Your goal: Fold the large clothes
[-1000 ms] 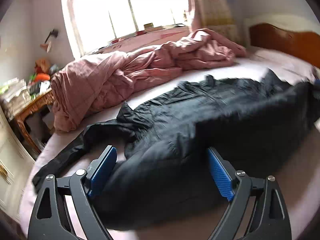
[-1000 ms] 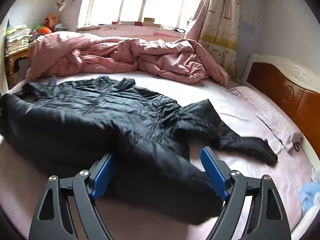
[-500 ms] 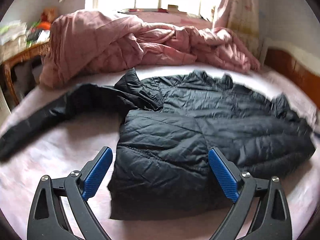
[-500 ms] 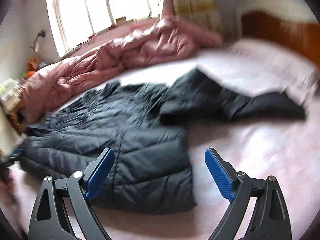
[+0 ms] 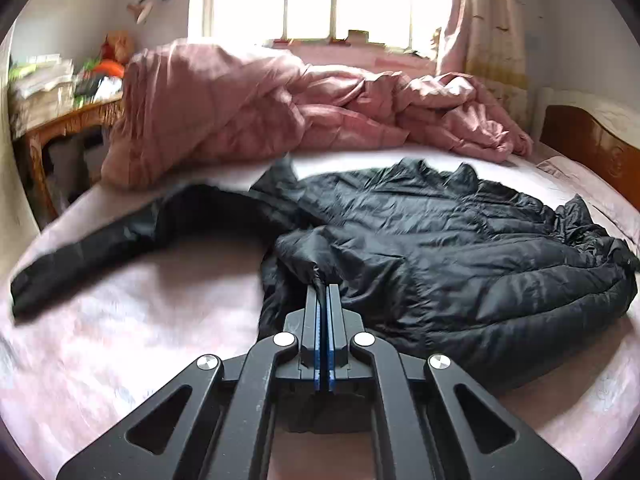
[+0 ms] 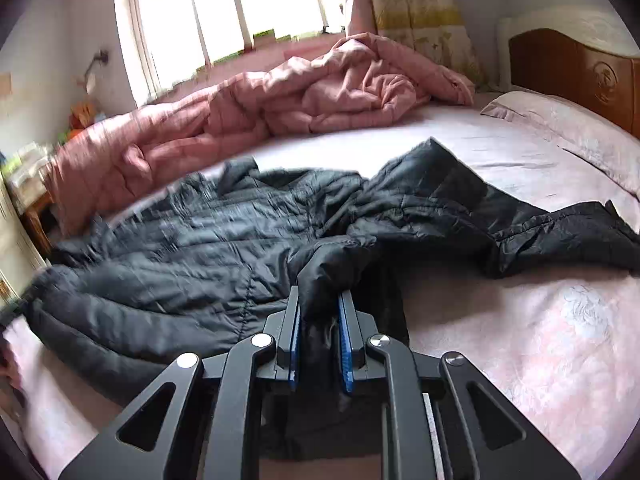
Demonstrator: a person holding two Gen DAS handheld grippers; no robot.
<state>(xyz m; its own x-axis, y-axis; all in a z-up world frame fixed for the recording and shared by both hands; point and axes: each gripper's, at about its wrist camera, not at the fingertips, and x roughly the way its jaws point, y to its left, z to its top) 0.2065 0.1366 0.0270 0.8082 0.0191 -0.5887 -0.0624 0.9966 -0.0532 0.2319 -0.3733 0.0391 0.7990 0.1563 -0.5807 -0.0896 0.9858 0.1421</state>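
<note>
Spread across a pink-sheeted bed (image 5: 120,352) lies a black puffer jacket (image 5: 460,240), hem at the bed's near edge, collar toward its far side. Both sleeves stretch outward, one toward the left edge, the other toward the headboard (image 6: 576,68) end. The left gripper (image 5: 325,292) has just closed, its blue pads nearly meeting on a thin pinch of hem fabric. The right gripper (image 6: 320,304) has also just been closing and now clamps a thicker fold of hem between its pads. A rumpled pink quilt (image 5: 280,108) is heaped along the bed's far edge beneath the window (image 6: 224,12).

Left gripper (image 5: 324,286), right gripper (image 6: 319,294): black frames, blue pads, silver screws.
</note>
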